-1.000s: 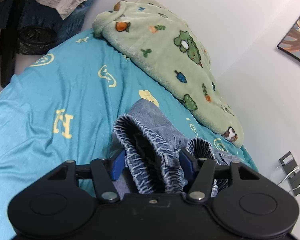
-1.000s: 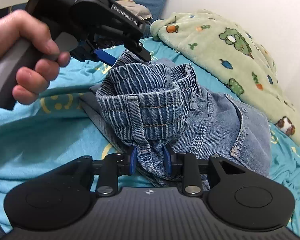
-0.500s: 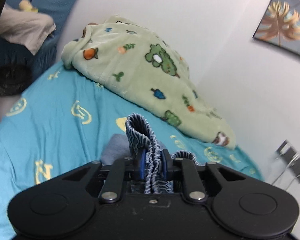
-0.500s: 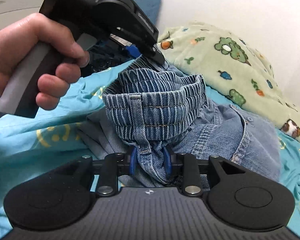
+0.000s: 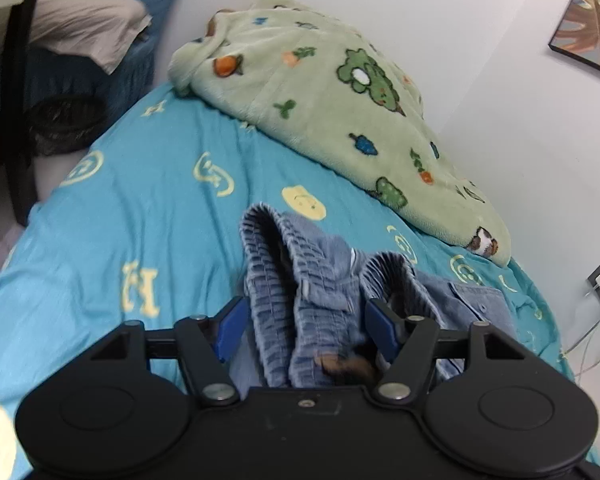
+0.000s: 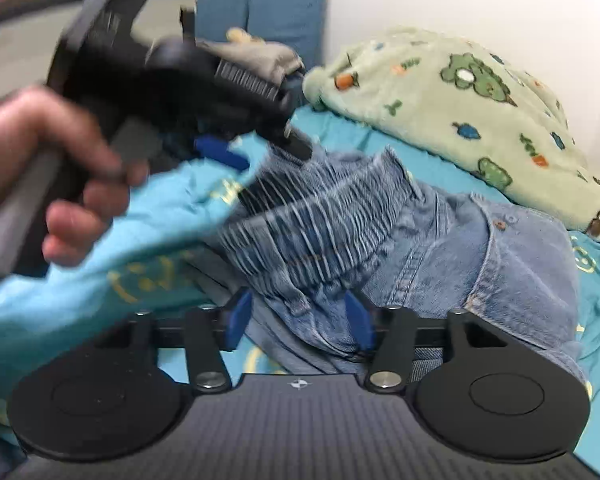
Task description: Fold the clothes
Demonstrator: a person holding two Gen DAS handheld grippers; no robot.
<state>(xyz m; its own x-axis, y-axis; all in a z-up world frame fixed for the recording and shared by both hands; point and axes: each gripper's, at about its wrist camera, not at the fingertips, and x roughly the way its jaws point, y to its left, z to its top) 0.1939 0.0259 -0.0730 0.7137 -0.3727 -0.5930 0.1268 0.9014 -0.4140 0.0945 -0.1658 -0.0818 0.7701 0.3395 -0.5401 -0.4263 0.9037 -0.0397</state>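
Both sets of jaws have just been opening, and the pictures show the denim loose between them rather than pinched. The left gripper [image 5: 304,330] has its blue pads standing apart, with the elastic waistband of the jeans [image 5: 300,280] bunched in the gap between them and spilling ahead of them; neither pad presses the cloth. The right gripper [image 6: 298,322] is likewise spread, its pads set to either side of a fold of the same waistband, which slumps between and just beyond them. From the right wrist view the left hand [image 6: 60,172] shows up and to the left of the right jaws, blurred, gripping its handle above the far end of the waistband.

The jeans lie on the bed [image 5: 140,200], a heap directly in front of both jaws, the legs trailing off to the right. A green blanket [image 5: 340,112] sits well beyond them against the wall.

As for progress, the garment looks set down and let go, but it is rumpled rather than flat; how many folds are in it I cannot tell. Squaring the waistband and any further folding appear still to come.
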